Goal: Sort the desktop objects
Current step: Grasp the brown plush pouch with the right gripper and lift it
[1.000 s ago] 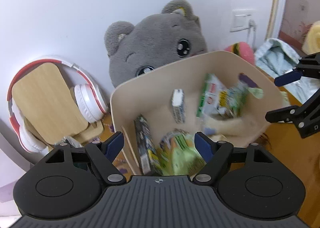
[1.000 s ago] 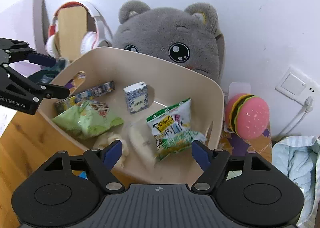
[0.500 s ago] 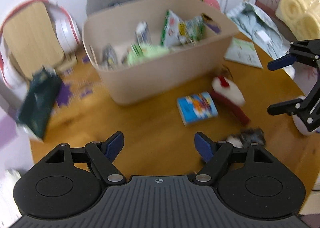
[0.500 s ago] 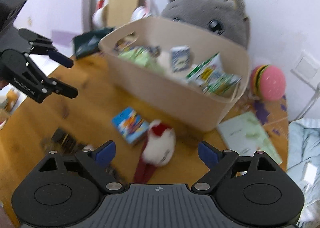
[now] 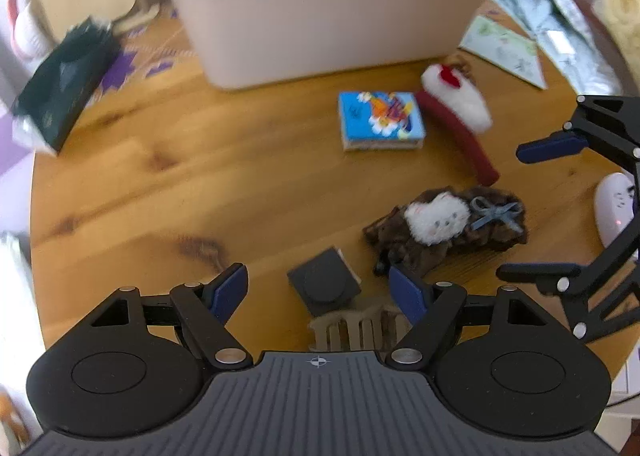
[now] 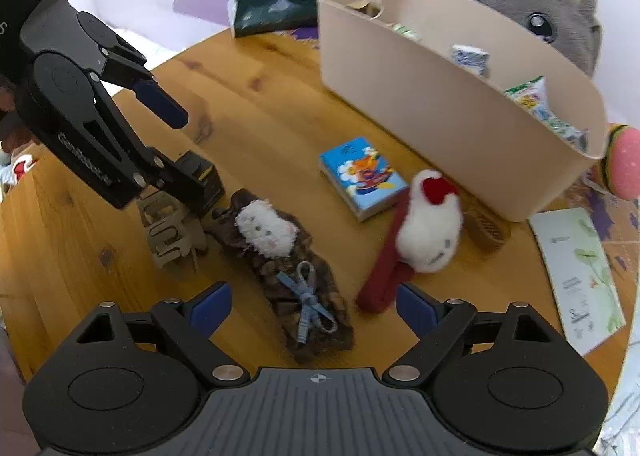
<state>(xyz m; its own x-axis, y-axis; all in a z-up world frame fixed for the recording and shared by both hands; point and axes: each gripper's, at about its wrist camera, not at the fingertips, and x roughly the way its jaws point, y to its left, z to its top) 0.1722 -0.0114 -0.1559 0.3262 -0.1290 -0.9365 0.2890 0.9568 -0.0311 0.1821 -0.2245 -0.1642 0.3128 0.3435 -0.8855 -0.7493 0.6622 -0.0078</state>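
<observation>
1. Left gripper (image 5: 316, 288): jaws spread, empty, above a black box (image 5: 325, 287) and beige clip (image 5: 354, 326) at lower centre.
2. Right gripper (image 6: 313, 306): jaws spread, empty, over a brown pouch (image 6: 298, 284) at lower centre.
3. Blue pack (image 6: 362, 175) and red-white plush (image 6: 428, 223) lie mid-frame on the table (image 6: 256, 103), in front of the bin (image 6: 432, 95) at upper right.

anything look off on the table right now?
Nothing damaged or spilled. Unsorted items lie loose on the wooden table before the beige bin: blue card box, brown fuzzy scrunchie, beige hair claw, small black box.
</observation>
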